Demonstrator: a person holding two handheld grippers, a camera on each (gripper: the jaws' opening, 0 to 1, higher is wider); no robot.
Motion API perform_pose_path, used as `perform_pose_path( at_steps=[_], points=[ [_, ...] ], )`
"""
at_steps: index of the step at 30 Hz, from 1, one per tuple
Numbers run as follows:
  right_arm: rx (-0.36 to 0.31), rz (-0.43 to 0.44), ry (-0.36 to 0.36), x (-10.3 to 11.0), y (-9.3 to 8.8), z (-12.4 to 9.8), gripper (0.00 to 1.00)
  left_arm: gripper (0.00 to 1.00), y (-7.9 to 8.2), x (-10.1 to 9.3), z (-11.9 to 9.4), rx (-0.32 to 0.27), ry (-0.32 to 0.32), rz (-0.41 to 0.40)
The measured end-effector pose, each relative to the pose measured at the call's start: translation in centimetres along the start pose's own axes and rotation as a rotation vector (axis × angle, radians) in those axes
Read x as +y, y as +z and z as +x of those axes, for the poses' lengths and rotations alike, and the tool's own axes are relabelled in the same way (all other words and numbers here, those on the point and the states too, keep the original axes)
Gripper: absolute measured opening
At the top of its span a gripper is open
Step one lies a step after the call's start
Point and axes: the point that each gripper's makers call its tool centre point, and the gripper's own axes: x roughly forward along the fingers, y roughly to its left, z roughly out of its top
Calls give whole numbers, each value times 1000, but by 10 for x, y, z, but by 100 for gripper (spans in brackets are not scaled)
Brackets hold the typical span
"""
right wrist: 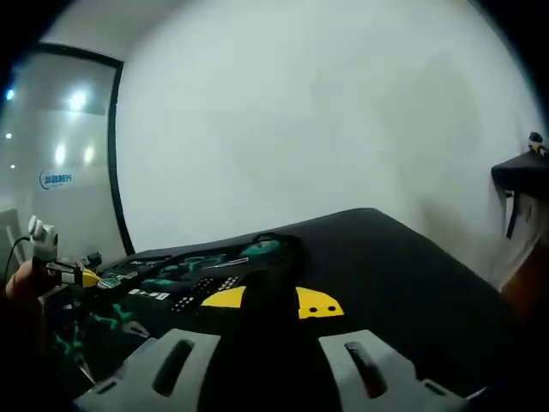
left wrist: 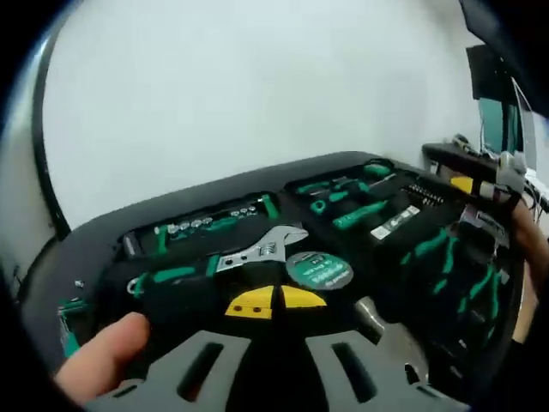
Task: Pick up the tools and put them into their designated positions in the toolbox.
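Note:
An open black toolbox [left wrist: 111, 257] lies on a black table, with green-handled tools set in its foam. Inside are a silver adjustable wrench [left wrist: 264, 249], a round green tape measure [left wrist: 319, 270], a row of sockets [left wrist: 206, 225] and green screwdrivers [left wrist: 360, 215]. My left gripper [left wrist: 276, 300] hangs low over the box's near side, its yellow pads almost touching with nothing between them. The right gripper [left wrist: 480, 176] reaches in at the box's right end. In the right gripper view my right gripper [right wrist: 272, 302] has its pads apart over a dark gap, beside the toolbox [right wrist: 184, 279].
A person's hand [left wrist: 99, 360] rests at the toolbox's near left corner. Bare black tabletop [right wrist: 403, 275] stretches to the right of the box. A plain white wall [right wrist: 326, 120] stands behind the table. The left gripper and a hand [right wrist: 51, 270] show at the far left.

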Motion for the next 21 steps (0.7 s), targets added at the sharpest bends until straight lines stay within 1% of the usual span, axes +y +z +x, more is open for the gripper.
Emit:
perform_pose_path(
  at_steps=[1, 2, 3, 4, 5, 6, 7, 8, 9, 11, 12, 13, 14, 15, 17, 18, 19, 20, 21],
  points=[
    [0, -2, 1, 0, 0, 0, 18, 2, 12, -9, -3, -53, -26, 34],
    [0, -5, 1, 0, 0, 0, 18, 2, 16, -16, -2, -69, -37, 57],
    [1, -8, 2, 1, 0, 1, 18, 3, 17, -19, 0, -70, -31, 85],
    [3, -9, 2, 1, -1, 1, 18, 2, 12, -21, 8, -51, -20, 143],
    [7, -13, 4, 1, -1, 2, 18, 2, 4, -22, 12, -16, -21, 166],
    [7, -14, 4, 1, -2, 2, 18, 1, -7, -24, 16, 36, -29, 160],
    [8, -14, 5, 1, -2, 1, 18, 1, -21, -25, 18, 105, -41, 142],
    [9, -13, 5, 2, -2, 0, 18, 1, -5, -26, 19, 2, -48, 125],
    [8, -12, 7, 2, -2, 0, 18, 1, -6, -26, 20, 1, -52, 106],
    [5, -10, 6, 1, -1, -1, 18, 0, -6, -28, 22, 1, -50, 137],
    [5, -9, 6, 1, -1, 0, 18, 0, -23, -28, 25, 94, -55, 156],
    [5, -8, 6, 1, -1, 0, 18, 0, -12, -24, 23, 5, -38, 219],
    [5, -8, 6, 1, -1, 0, 18, 0, -14, -24, 19, 11, -43, 179],
    [4, -8, 6, 1, -1, 1, 18, 0, -15, -23, 17, 9, -50, 158],
    [7, -10, 10, 1, -2, 0, 18, 0, -16, -24, 16, 10, -55, 143],
    [8, -14, 11, 2, -2, 0, 18, 0, -18, -25, 15, 29, -52, 108],
    [8, -16, 12, 2, -2, 0, 18, 0, -18, -26, 14, 44, -54, 94],
    [9, -19, 13, 3, -2, 0, 18, 0, -20, -27, 12, 70, -54, 40],
    [9, -20, 14, 3, -3, 0, 18, 0, -22, -33, 12, 91, -64, 41]
  ],
)
